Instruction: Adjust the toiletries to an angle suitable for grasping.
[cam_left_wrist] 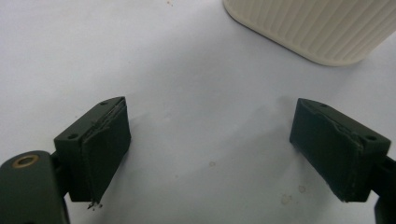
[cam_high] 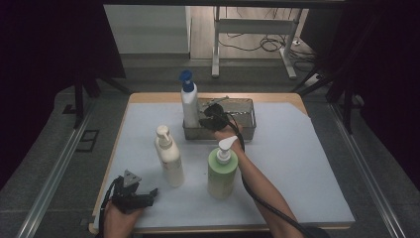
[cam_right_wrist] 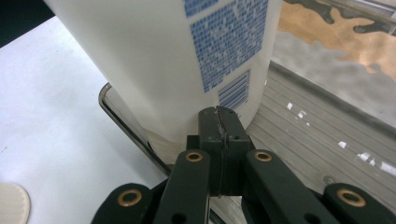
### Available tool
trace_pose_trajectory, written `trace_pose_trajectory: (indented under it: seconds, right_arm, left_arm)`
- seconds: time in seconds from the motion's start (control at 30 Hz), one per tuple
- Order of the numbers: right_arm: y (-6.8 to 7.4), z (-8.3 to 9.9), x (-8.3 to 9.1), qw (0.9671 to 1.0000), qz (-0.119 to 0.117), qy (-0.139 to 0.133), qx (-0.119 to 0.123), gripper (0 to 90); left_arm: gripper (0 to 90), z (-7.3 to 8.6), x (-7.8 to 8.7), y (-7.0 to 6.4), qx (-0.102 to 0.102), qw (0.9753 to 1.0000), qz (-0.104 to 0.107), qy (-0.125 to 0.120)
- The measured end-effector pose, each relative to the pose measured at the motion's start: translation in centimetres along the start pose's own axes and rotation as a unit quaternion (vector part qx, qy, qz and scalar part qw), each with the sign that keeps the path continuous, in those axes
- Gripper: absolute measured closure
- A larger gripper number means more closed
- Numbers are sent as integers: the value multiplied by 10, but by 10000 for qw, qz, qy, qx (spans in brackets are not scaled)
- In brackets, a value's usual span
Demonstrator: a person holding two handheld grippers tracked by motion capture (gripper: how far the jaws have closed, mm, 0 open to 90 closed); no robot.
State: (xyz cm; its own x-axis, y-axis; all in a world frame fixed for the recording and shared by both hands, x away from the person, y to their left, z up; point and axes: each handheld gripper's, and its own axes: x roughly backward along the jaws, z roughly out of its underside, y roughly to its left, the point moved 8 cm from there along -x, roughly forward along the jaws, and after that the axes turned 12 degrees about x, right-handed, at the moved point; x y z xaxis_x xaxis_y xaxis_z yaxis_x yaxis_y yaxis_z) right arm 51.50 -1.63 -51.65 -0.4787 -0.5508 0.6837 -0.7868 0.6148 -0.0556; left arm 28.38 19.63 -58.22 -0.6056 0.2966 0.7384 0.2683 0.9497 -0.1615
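Beyond table-front pump bottles (cam_high: 169, 157), blue-capped bottle (cam_high: 189, 103) stands in tray (cam_high: 247, 130).

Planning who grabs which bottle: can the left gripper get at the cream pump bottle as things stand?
Probably yes. The left gripper sits open on the white mat, and the cream pump bottle stands just ahead of its fingers with nothing between.
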Motion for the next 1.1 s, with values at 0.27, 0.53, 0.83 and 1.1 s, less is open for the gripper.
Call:
trace_pose_trajectory:
  seconds: [0.27,0.53,0.83,1.1]
  right_arm:
    - [-3,3,2,9999,84,58,116,776]
    - [-3,-5,18,9995,69,-153,255,553]
    - [1,-6,36,9984,-80,-293,483,410]
    - [4,-4,59,9970,-152,-377,662,325]
  left_arm:
    - [121,0,0,0,-1,10000,-1,0]
    - [121,0,0,0,2,10000,-1,-6]
    - [121,0,0,0,3,10000,1,-7]
    - [121,0,0,0,4,10000,2,-8]
